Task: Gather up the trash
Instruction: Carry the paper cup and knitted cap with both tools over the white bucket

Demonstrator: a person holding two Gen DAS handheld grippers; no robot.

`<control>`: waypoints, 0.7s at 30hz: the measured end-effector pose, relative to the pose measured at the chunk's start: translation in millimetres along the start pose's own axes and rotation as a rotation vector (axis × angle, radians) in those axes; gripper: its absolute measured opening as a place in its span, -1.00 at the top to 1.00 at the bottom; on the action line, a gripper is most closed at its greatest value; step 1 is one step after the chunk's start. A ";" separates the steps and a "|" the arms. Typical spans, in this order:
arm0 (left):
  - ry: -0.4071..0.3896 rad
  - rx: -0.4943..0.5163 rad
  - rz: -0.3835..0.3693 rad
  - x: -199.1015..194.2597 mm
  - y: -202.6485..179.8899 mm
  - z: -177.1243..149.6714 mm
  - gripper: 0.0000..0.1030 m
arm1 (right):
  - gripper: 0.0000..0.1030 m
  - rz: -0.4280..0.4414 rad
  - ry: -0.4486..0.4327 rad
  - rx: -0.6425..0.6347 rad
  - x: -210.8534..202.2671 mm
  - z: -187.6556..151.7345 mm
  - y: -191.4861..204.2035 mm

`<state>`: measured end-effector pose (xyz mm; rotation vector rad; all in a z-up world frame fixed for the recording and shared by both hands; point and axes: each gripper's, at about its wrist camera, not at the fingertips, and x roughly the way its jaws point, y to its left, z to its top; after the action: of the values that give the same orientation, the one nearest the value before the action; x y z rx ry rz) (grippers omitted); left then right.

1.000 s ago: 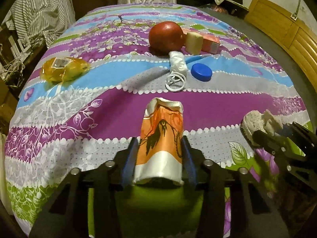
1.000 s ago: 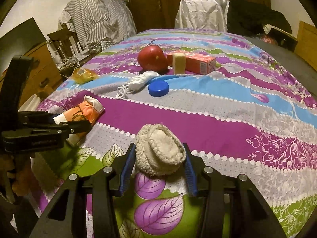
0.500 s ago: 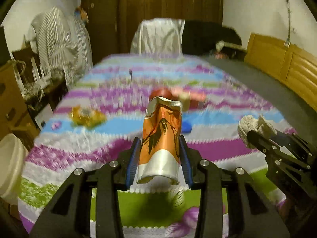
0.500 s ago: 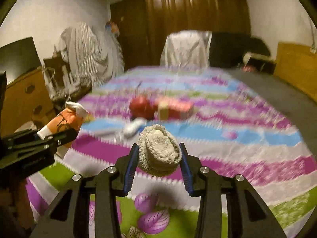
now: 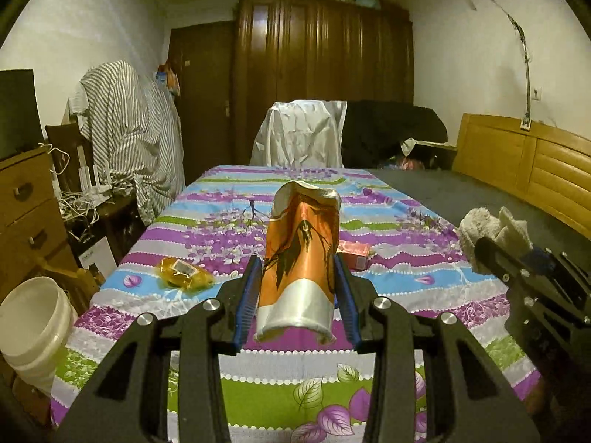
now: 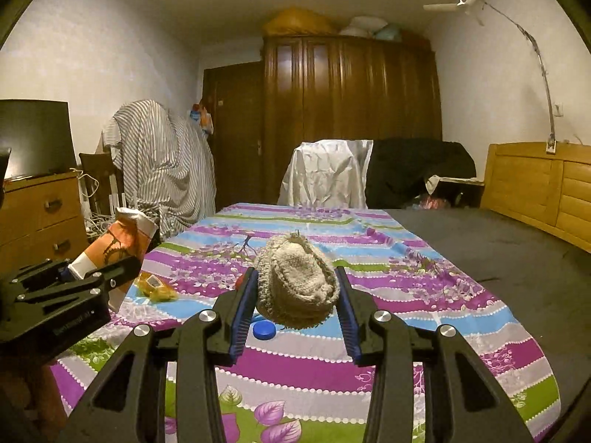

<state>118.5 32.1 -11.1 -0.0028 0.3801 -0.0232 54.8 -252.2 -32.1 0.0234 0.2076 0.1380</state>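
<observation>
My left gripper (image 5: 297,273) is shut on an orange and white crumpled wrapper (image 5: 299,258) and holds it upright, well above the striped cloth (image 5: 295,365). The wrapper also shows in the right wrist view (image 6: 110,254). My right gripper (image 6: 295,288) is shut on a beige knitted ball (image 6: 295,288), also raised above the cloth; it shows in the left wrist view (image 5: 480,229). A yellow plastic packet (image 5: 184,275), a blue cap (image 6: 264,330) and a pink box (image 5: 354,253) lie on the cloth.
A white bucket (image 5: 33,328) stands on the floor at the bed's left. A wooden dresser (image 5: 22,214) and a striped cloth over a chair (image 5: 133,140) are on the left. A wooden headboard (image 5: 524,162) is on the right, a dark wardrobe (image 5: 321,74) behind.
Both grippers have risen and tilted up from the cloth, each with its item still held. The view now takes in the room instead of the bed surface.
</observation>
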 end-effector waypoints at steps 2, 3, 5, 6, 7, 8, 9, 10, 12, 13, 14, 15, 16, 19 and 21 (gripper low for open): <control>-0.005 0.001 -0.001 -2.9 0.5 0.7 0.26 | 0.17 0.002 -0.002 -0.002 -3.3 1.7 0.7; -0.004 0.002 -0.002 -3.1 0.8 1.4 0.26 | 0.17 0.004 -0.002 -0.003 -4.8 2.8 0.9; -0.006 0.004 -0.002 -3.0 2.2 2.0 0.27 | 0.17 0.006 -0.002 -0.006 -6.8 3.6 3.6; -0.004 0.004 -0.003 -2.6 2.7 2.2 0.27 | 0.17 0.008 -0.003 -0.007 -7.7 4.4 3.8; -0.005 0.005 -0.001 -2.7 2.4 2.1 0.27 | 0.17 0.010 -0.001 -0.006 -8.4 5.0 4.2; -0.002 0.005 0.001 -2.1 3.2 2.2 0.27 | 0.17 0.012 0.000 -0.007 -8.9 4.2 3.7; -0.001 0.004 0.001 -2.2 2.7 2.3 0.26 | 0.17 0.015 0.000 -0.009 -9.6 4.6 4.4; 0.001 0.003 0.003 -2.2 3.5 2.1 0.26 | 0.17 0.020 0.001 -0.012 -10.3 5.3 5.0; 0.004 0.003 0.010 -1.8 6.6 2.8 0.27 | 0.17 0.030 0.004 -0.016 -10.3 6.6 7.5; 0.004 0.001 0.013 -1.7 8.3 2.5 0.27 | 0.17 0.036 0.006 -0.019 -9.6 7.4 9.6; 0.006 -0.001 0.019 -1.5 11.6 3.0 0.27 | 0.17 0.043 0.008 -0.022 -8.6 7.8 11.2; 0.007 -0.004 0.024 -1.6 13.9 3.2 0.27 | 0.17 0.054 0.012 -0.028 -7.6 8.5 14.1; 0.007 -0.005 0.029 -3.7 14.0 2.3 0.27 | 0.17 0.061 0.015 -0.031 -5.5 9.4 17.2; 0.009 -0.015 0.046 -4.2 23.3 4.0 0.26 | 0.17 0.085 0.026 -0.048 1.6 12.4 27.7; 0.008 -0.021 0.060 -5.8 31.2 4.9 0.26 | 0.17 0.108 0.036 -0.057 6.6 14.4 36.1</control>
<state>115.6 63.4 -4.6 -0.0122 0.3886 0.0400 59.4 -215.6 -18.0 -0.0245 0.2380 0.2517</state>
